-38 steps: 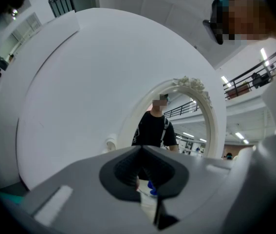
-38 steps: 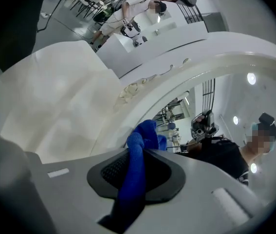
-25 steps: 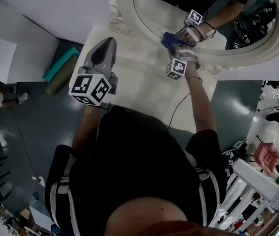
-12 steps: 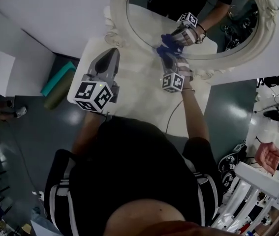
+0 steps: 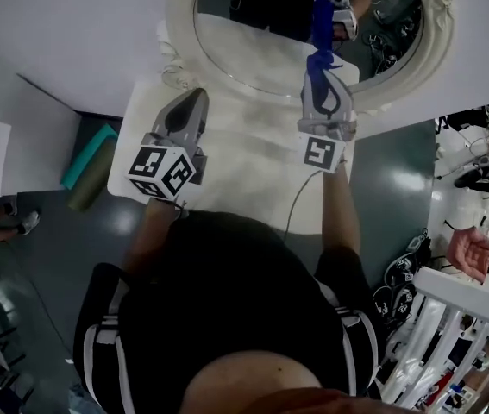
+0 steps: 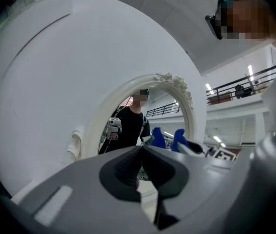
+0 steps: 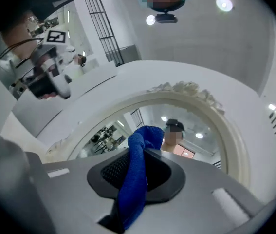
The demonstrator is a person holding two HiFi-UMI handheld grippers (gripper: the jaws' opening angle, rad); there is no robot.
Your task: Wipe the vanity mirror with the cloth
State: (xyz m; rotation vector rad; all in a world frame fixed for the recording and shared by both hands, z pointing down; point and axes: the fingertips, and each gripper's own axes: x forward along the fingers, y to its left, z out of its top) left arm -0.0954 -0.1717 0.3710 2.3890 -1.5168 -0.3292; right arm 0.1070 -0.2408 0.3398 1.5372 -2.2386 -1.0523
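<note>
Items counted: one mirror, one cloth, two grippers, one table.

1. Oval vanity mirror with an ornate white frame point(image 5: 261, 54). It stands at the top centre of the head view, at the far edge of the white tabletop point(image 5: 244, 175). In the right gripper view the frame point(image 7: 235, 130) arches across the middle of the picture.

2. Blue wiping cloth point(image 5: 316, 62). There is a single piece, in the upper right of the head view, at the lower right part of the glass. Its free end meets its own reflection there, so it appears to be against the glass.

3. Right gripper point(image 5: 320, 74). It points up at the mirror, and its jaws are clamped on the cloth. The right gripper view confirms this: the cloth point(image 7: 134, 189) runs as a bunched strip between the dark pads point(image 7: 111, 172) and rises past the tips of the right gripper point(image 7: 137, 155).

4. Left gripper point(image 5: 194, 97). It is held over the left part of the tabletop, short of the frame and well apart from the cloth. In the left gripper view its jaws are pressed together at the tips point(image 6: 140, 150) with nothing between them.

5. Marker cubes — two, one on each gripper.

6. Floor, left edge of the head view: one teal rolled item point(image 5: 89, 155) beside the table.
</note>
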